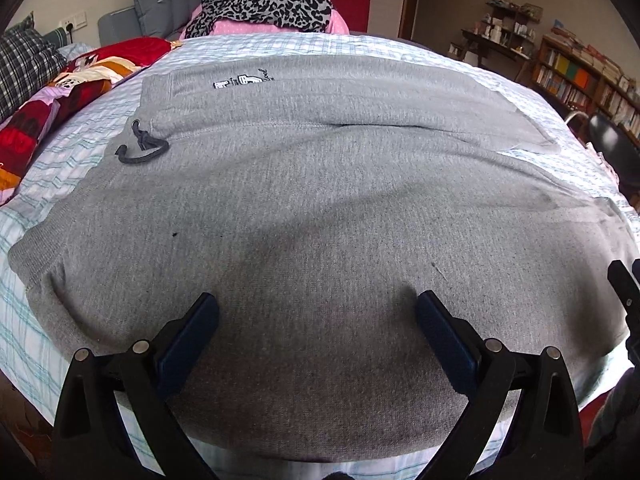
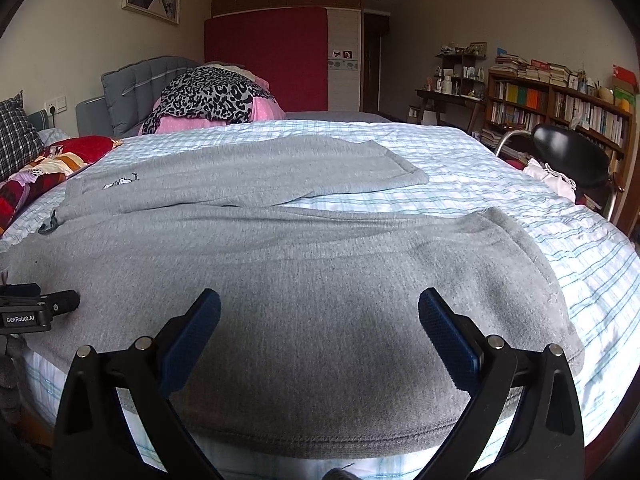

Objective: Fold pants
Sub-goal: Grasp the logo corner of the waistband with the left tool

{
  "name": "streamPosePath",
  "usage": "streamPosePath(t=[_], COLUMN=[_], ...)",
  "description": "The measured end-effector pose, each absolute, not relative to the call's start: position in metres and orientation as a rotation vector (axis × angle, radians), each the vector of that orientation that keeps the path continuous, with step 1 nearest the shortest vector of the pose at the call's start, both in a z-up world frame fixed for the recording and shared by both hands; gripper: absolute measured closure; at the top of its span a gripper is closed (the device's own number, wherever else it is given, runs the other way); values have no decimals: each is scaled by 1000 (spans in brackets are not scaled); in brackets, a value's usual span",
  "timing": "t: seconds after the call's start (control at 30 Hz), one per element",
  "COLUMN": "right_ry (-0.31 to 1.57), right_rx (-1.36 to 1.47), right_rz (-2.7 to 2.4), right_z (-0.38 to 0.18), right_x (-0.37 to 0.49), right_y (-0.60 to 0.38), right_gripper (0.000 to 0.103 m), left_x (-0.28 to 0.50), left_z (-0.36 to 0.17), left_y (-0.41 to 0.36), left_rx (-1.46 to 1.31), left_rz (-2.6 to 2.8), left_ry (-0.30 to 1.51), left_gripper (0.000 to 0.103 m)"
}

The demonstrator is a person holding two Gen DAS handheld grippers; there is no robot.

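Grey sweatpants (image 1: 320,200) lie spread flat on the bed, waistband with a dark drawstring (image 1: 140,148) at the left, both legs running to the right. They also show in the right wrist view (image 2: 320,272), the near leg's cuff at the right. My left gripper (image 1: 318,308) is open, just above the near leg's front edge near the waist. My right gripper (image 2: 320,306) is open above the near leg close to its cuff. Neither holds cloth. The left gripper shows at the left edge of the right wrist view (image 2: 40,308).
The bed has a white and blue striped sheet (image 2: 520,184). Red patterned bedding (image 1: 60,92) and a leopard-print pile (image 1: 264,4) lie at the far left. A black chair (image 2: 572,156) and bookshelves (image 2: 560,108) stand to the right of the bed.
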State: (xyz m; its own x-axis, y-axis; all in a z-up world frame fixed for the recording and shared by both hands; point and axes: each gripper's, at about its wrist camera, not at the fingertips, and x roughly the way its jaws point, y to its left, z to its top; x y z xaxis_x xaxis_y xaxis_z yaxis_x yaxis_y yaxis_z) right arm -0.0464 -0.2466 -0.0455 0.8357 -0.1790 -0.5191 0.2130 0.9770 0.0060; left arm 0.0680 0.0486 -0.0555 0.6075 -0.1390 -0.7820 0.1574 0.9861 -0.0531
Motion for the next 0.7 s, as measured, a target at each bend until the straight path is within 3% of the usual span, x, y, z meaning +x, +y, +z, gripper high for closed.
streamPosePath(t=[0.27, 0.7], right_ry=[506, 567], right_rx=[67, 69], right_rz=[-184, -150], right_z=[-11, 1], right_x=[-18, 54], right_y=[-263, -271], right_gripper=[3, 3], left_x=[84, 174], left_z=[-16, 23], left_y=[72, 121], left_rx=[29, 41], left_rz=[-86, 27], left_ry=[769, 748], left_gripper=[5, 5])
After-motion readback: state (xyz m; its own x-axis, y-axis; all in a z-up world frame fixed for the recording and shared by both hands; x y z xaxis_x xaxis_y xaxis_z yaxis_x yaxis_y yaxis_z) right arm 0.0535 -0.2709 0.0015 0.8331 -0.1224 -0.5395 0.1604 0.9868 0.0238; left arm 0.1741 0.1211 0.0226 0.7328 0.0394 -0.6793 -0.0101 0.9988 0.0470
